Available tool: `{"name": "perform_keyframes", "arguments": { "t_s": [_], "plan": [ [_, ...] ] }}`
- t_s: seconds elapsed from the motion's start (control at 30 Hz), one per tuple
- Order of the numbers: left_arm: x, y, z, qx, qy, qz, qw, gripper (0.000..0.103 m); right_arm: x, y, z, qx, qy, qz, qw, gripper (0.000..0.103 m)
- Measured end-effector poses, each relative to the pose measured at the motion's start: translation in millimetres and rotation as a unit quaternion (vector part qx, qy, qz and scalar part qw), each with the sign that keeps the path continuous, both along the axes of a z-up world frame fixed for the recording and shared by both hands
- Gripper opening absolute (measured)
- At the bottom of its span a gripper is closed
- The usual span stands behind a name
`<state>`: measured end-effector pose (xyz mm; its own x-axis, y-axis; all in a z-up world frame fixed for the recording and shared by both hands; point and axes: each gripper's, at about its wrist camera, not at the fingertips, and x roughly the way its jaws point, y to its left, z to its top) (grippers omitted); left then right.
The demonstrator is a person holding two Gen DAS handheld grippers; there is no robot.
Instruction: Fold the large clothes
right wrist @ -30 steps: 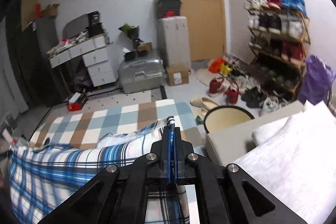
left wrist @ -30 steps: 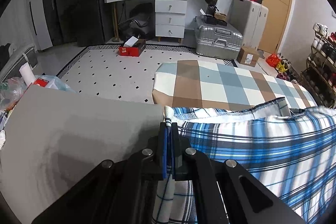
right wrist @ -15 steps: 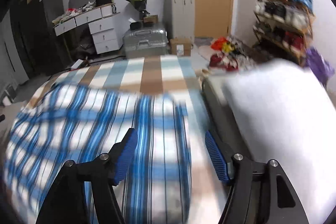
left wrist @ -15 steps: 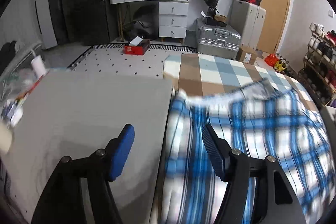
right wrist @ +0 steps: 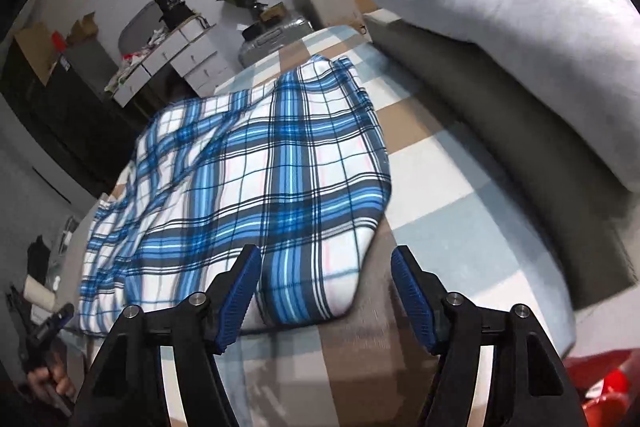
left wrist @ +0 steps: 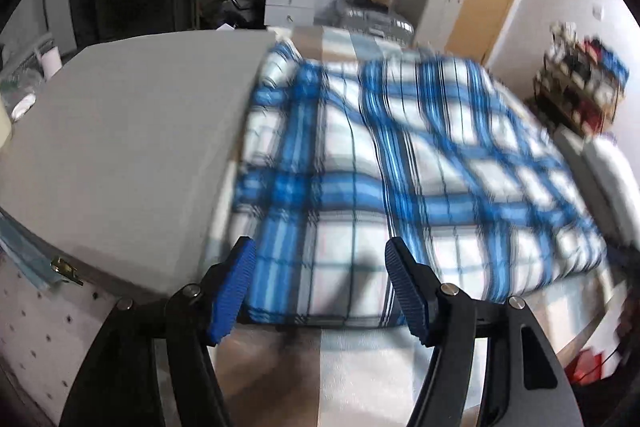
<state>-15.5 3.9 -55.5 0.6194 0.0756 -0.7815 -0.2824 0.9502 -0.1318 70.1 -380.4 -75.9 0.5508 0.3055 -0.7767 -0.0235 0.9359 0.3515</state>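
Left wrist view: blue-and-white plaid fleece garment (left wrist: pixel 400 179) spread on the checked brown, blue and white bed cover (left wrist: pixel 360 359), blurred, its left edge just beside the grey flat cushion (left wrist: pixel 120 147). Best done now: square up the near hem, smooth creases outward, then pinch both near corners together for the next fold. Left gripper (left wrist: pixel 320 287) gaping about halfway, having just opened, nothing between the blue ribbed pads, near hem just beyond the tips, not touched.

Right wrist view: same garment (right wrist: pixel 256 179) left of the pale grey pillow (right wrist: pixel 520 19). Right gripper (right wrist: pixel 326 295) open, narrowed slightly just now, empty, hovering over the garment's near right corner.
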Motion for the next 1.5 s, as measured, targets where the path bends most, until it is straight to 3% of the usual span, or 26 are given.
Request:
{"name": "perform_keyframes", "arguments": {
  "t_s": [0.07, 0.13, 0.2, 0.27, 0.33, 0.4, 0.6, 0.67, 0.7, 0.77, 0.9, 1.17, 1.23, 1.27, 1.3, 1.37, 1.5],
  "plan": [
    [4.1, -10.7, -8.2, 0.042, 0.02, 0.002, 0.9989, 0.062, 6.0, 6.9, -6.4, -0.009, 0.011, 0.008, 1.0, 0.021],
    [12.0, -15.3, -15.8, 0.065, 0.033, 0.007, 0.9974, 0.062, 6.8, 17.4, -10.2, -0.022, 0.01, 0.02, 0.999, 0.002],
    [20.7, -19.0, -20.3, 0.086, 0.051, 0.01, 0.9949, 0.039, -3.2, 24.9, 3.5, -0.025, -0.045, 0.049, 0.997, 0.001],
    [26.2, -21.4, -18.1, 0.097, 0.059, 0.004, 0.9935, 0.03, -12.6, 19.8, 26.4, -0.032, -0.098, 0.041, 0.994, 0.001],
    [31.5, -22.4, -16.4, 0.116, 0.065, -0.003, 0.9912, 0.026, -16.8, -6.0, 43.2, 0.002, -0.126, 0.005, 0.992, 0.001],
    [33.6, -18.4, -16.1, 0.096, 0.06, -0.01, 0.9935, 0.026, -13.2, -21.4, 40.4, 0.014, -0.117, -0.009, 0.993, 0.001],
    [25.0, -15.6, -17.6, 0.1, 0.059, -0.001, 0.9933, 0.029, -3.9, -4.5, 1.1, -0.072, -0.035, -0.012, 0.997, 0.005],
    [15.5, -12.8, -12.0, 0.077, 0.041, -0.004, 0.9962, 0.028, -4.6, -5.5, 4.3, -0.09, -0.034, -0.028, 0.995, 0.018],
    [10.0, -10.2, -9.0, 0.059, 0.03, -0.004, 0.9978, 0.028, -3.7, -9.0, 6.0, -0.074, -0.031, -0.028, 0.996, 0.021],
    [6.9, -3.1, -5.5, 0.032, 0.012, 0.007, 0.9994, 0.028, -3.1, -19.2, 10.0, -0.05, -0.036, -0.034, 0.998, 0.038],
    [10.2, 14.9, -7.5, -0.026, 0.007, 0.03, 0.9992, 0.028, -7.1, -24.9, 9.4, -0.045, -0.033, -0.034, 0.998, 0.039],
    [11.9, 15.3, -11.4, -0.022, 0.03, 0.04, 0.9985, 0.029, -7.6, -11.7, 1.1, -0.043, -0.013, -0.017, 0.999, 0.043],
    [3.5, 15.6, -7.4, -0.03, 0.019, 0.035, 0.9987, 0.034, -9.6, -11.1, 1.5, -0.043, -0.014, -0.016, 0.999, 0.048],
    [-2.0, 17.1, -6.9, -0.039, 0.014, 0.03, 0.9987, 0.049, -9.8, -10.5, 1.4, -0.042, -0.013, -0.014, 0.999, 0.05],
    [-1.5, 18.6, -7.4, -0.041, 0.012, 0.032, 0.9986, 0.057, -9.7, -9.7, 1.2, -0.042, -0.013, -0.014, 0.999, 0.05],
    [-1.0, 23.8, -9.7, -0.04, 0.016, 0.054, 0.9977, 0.057, -7.4, -8.1, -0.5, -0.041, -0.01, -0.012, 0.999, 0.05],
    [5.2, 34.7, -21.8, -0.081, 0.025, 0.073, 0.9938, 0.057, -5.6, -3.4, -1.9, -0.043, -0.008, -0.008, 0.999, 0.05]
  ]
}}
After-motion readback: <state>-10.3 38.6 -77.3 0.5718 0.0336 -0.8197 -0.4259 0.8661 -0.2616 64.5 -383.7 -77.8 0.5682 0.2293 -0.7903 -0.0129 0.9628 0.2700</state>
